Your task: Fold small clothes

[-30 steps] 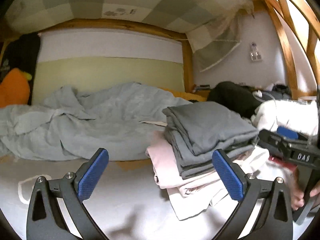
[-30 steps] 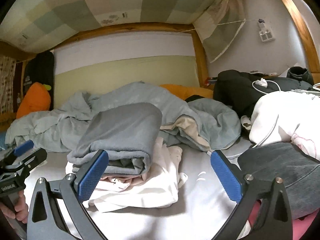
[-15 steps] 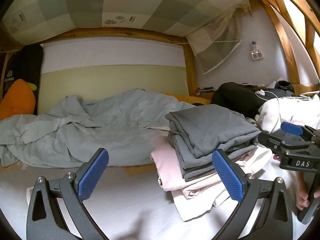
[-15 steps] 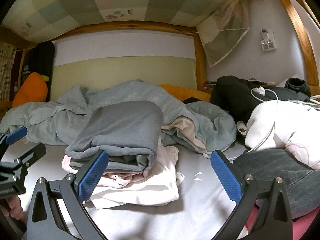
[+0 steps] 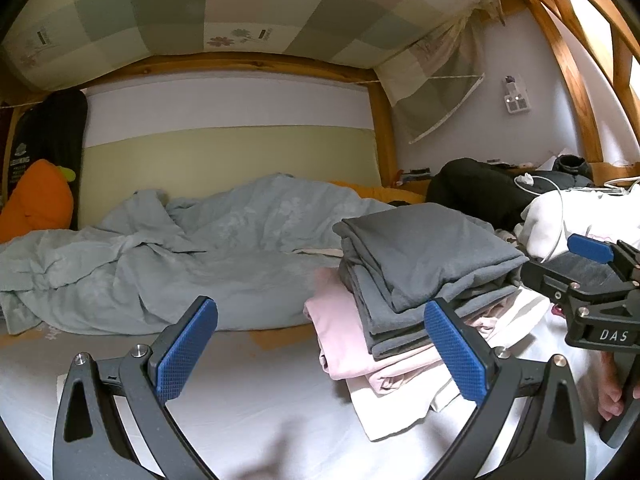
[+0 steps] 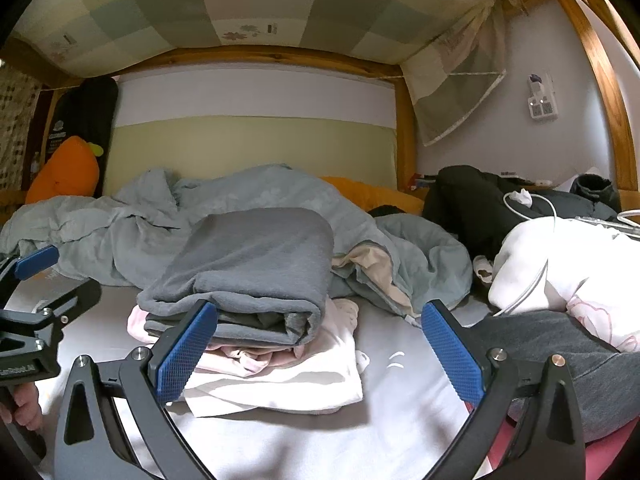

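Wooden bunk frame [image 5: 384,128], checked canopy [image 5: 224,4], pale lilac wall [image 6: 480,120].

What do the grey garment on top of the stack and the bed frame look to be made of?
Grey folded garment: looks like a soft matte knit, perhaps cotton jersey or fleece; its folds are rounded and it shows no sheen. Bed frame: apparently varnished pine, orange-toned with visible grain and knots and a slight gloss.
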`<state>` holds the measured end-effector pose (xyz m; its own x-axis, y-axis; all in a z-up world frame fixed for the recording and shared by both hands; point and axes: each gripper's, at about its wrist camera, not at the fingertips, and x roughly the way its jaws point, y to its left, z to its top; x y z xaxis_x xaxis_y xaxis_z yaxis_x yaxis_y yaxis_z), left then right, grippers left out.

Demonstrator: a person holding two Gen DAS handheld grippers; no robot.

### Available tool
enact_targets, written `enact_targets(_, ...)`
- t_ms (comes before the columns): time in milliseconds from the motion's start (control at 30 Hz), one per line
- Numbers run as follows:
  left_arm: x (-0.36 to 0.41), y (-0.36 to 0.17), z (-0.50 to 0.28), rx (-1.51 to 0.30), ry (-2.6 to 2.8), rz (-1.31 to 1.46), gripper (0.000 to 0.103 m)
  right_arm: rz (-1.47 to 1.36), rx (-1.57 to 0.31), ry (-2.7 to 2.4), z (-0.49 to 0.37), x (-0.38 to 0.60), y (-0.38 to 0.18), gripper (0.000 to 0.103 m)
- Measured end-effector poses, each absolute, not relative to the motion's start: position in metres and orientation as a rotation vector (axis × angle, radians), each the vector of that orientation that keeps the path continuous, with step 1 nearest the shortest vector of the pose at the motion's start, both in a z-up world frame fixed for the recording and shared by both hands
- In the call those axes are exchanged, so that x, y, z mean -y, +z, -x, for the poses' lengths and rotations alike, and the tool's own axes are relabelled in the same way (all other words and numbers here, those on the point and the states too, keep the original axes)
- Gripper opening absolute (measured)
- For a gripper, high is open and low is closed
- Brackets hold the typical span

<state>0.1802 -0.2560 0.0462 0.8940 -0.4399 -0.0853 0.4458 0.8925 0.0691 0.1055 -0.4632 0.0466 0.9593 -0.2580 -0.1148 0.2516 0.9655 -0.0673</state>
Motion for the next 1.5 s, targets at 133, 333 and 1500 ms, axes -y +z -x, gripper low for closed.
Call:
enact_targets(133, 0.252, 0.046, -0.183, -0.081, -0.467, -0.069, 0.103, 0.055, -0.118, -0.260, -0.105, 0.463, 0.047, 0.102)
enact_targets(333, 0.243, 0.046, -0.190, -0.117, -0.486, -0.030, 0.103, 0.043, -0.118, -0.260, -0.105, 0.466, 0.045, 0.102)
enact_targets(1500, 0.242, 0.046, -0.194, -0.128, -0.445, -0.030, 0.103, 0.036, -0.118, -0.259, -0.106, 0.470, 0.045, 0.102)
